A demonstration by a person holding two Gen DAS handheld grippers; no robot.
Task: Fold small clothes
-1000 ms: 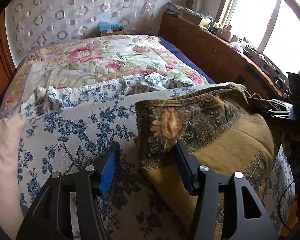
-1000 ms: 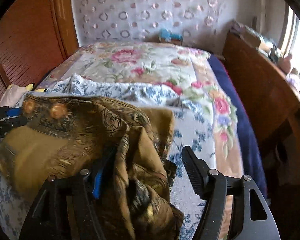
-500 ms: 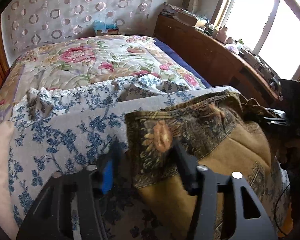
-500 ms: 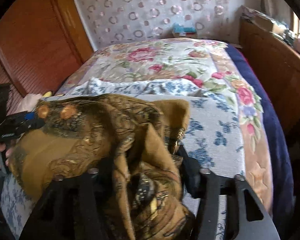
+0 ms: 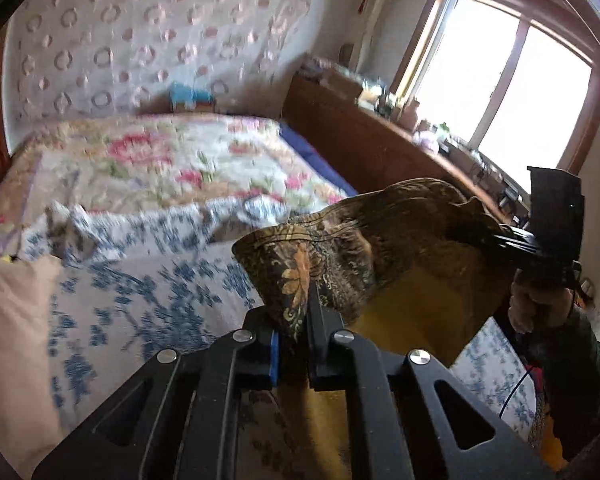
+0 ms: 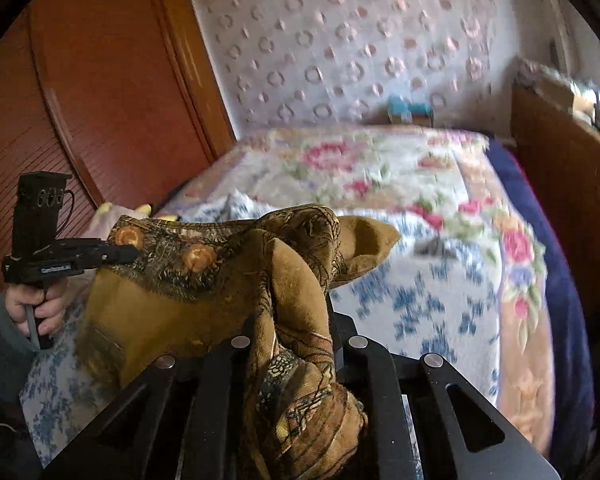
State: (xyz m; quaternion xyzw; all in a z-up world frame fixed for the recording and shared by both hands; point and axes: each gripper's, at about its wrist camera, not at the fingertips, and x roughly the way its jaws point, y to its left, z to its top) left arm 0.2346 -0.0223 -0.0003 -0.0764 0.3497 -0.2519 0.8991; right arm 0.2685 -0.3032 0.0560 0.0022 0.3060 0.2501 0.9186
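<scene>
Pinching one brown garment [image 5: 412, 264] (lifted off the bed [image 5: 148, 280]): left tool [image 5: 294, 320], right tool [image 6: 296, 320]

the cloth [image 5: 416, 280] is mustard brown with a dark paisley border and orange flowers (sunflower-like). the bed cover [image 5: 140, 292] is white with blue sprigs, the quilt [image 5: 172, 160] cream with pink roses, the wall hanging [image 6: 360, 48] pale with ring dots.
</scene>
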